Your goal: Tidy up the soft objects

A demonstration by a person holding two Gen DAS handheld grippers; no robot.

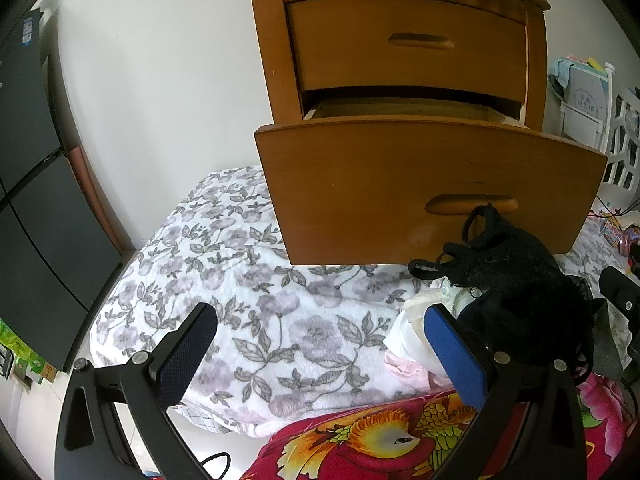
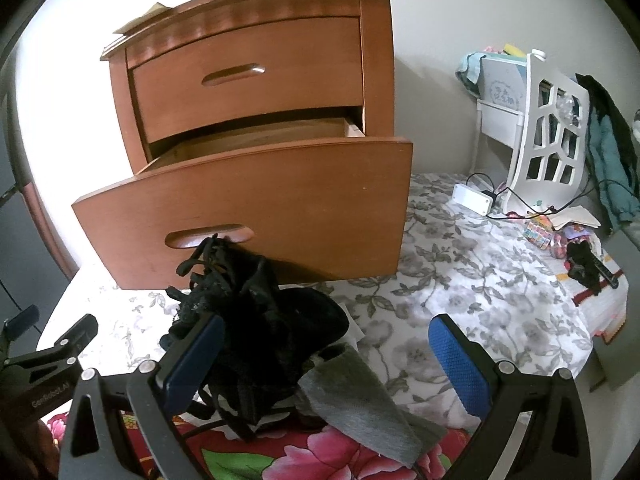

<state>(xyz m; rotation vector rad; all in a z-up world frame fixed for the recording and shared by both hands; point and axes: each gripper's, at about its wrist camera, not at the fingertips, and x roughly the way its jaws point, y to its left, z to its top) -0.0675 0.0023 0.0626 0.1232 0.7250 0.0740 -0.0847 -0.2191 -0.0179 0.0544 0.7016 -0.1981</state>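
A pile of soft garments lies on the bed in front of a wooden nightstand (image 1: 400, 60) whose lower drawer (image 1: 432, 184) is pulled open. On top is a black lace garment (image 1: 516, 280) (image 2: 256, 328), over white and pink pieces (image 1: 412, 336) and a grey cloth (image 2: 360, 404). My left gripper (image 1: 320, 344) is open and empty, left of the pile, its right finger beside the white pieces. My right gripper (image 2: 328, 360) is open, its left finger against the black garment, the grey cloth between the fingers.
The floral blanket (image 1: 240, 280) covers the bed; a red flowered quilt (image 1: 380, 440) lies at the near edge. A white openwork rack (image 2: 548, 136), a white charger box (image 2: 472, 200), cables and small items sit at the right. A dark cabinet (image 1: 36, 200) stands left.
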